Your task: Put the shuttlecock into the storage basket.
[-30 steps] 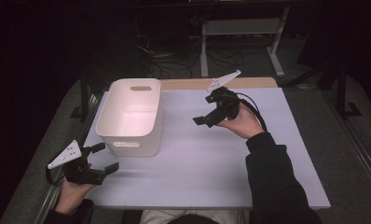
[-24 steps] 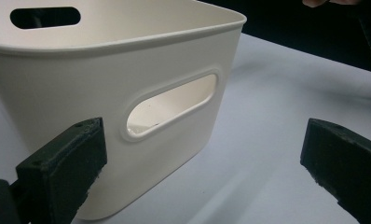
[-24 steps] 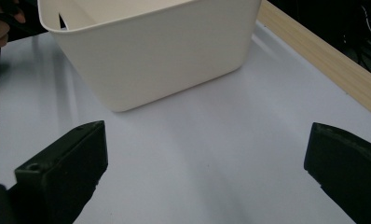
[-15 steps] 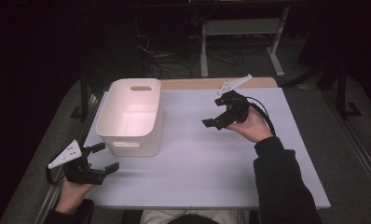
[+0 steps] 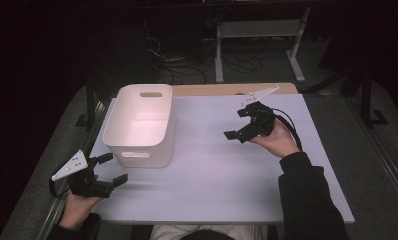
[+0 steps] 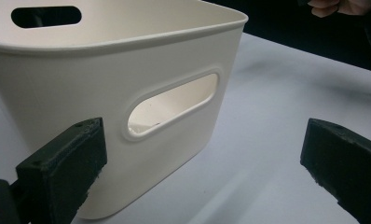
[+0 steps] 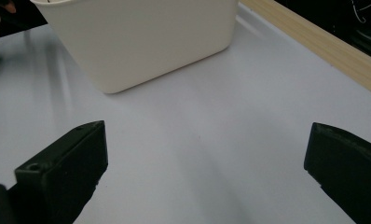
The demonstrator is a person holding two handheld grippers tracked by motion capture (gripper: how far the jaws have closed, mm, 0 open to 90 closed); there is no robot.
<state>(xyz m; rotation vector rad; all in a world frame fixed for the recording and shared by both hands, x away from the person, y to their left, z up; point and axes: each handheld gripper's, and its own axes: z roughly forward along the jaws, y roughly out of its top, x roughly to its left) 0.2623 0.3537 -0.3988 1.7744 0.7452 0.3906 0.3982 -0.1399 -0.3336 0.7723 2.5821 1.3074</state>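
Two hand-held grippers, left (image 5: 109, 169) and right (image 5: 235, 131), both spread wide, empty; white plastic handled bin (image 5: 142, 125) on pale worktop (image 5: 212, 170), nearest left. Risk: a hasty one-sided grab could tip it

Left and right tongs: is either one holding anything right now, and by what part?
Nothing is held. The left tongs are open beside the white plastic handled bin, not touching it; the right tongs are open above the pale table.

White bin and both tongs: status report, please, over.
Left tongs open, near the white bin, not touching. Right tongs open, raised over the table, holding nothing. Bin looks empty. Nothing in the way.
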